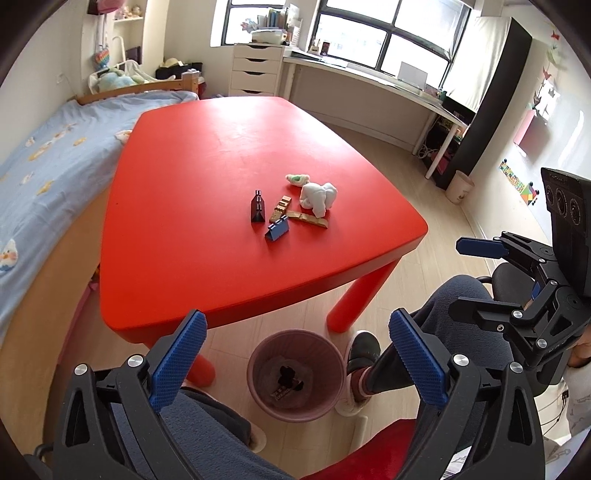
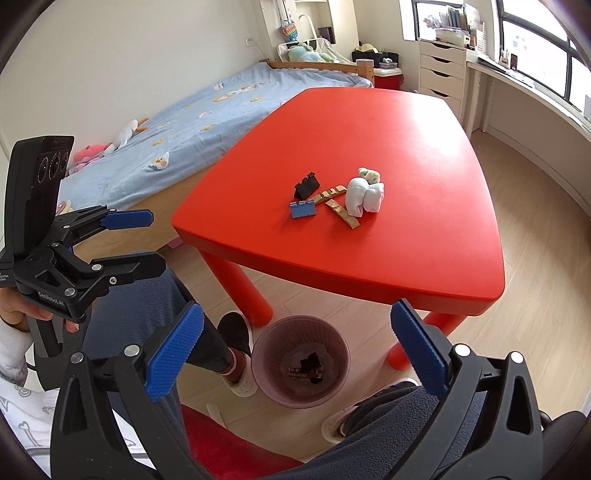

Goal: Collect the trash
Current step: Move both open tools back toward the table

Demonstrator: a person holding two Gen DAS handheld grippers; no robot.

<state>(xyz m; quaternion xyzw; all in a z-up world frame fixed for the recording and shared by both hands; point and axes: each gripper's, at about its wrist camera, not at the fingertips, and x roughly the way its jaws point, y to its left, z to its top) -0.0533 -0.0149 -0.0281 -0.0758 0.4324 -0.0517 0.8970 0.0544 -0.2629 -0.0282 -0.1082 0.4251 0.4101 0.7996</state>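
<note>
left wrist view: the left gripper [image 1: 295, 354] was held wide open with nothing in it, above the bin [image 1: 295, 376]. tissue [image 1: 318, 197] and wrappers [image 1: 308, 218] were left on the table [image 1: 207, 184].

right wrist view: the right gripper [image 2: 295, 354] was spread wide too, empty, over the same bin [image 2: 301, 360]; the tissue [image 2: 364, 197] was sat by two clips [image 2: 303, 209].

A bedroom is shown, lit by daylight from large dark-framed windows [image 1: 384, 33] along the far wall. A pale wood floor [image 1: 436, 192] is laid throughout, and the walls [image 2: 129, 55] are painted off-white. A red table [image 1: 207, 206] is placed in the middle, just beside a wooden-framed bed [image 2: 207, 122] covered with a light blue sheet. A white chest of drawers [image 1: 254, 70] is set under the window, next to a long white desk [image 1: 369, 83]. A tall black panel [image 1: 495, 103] is stood at the desk's end.
</note>
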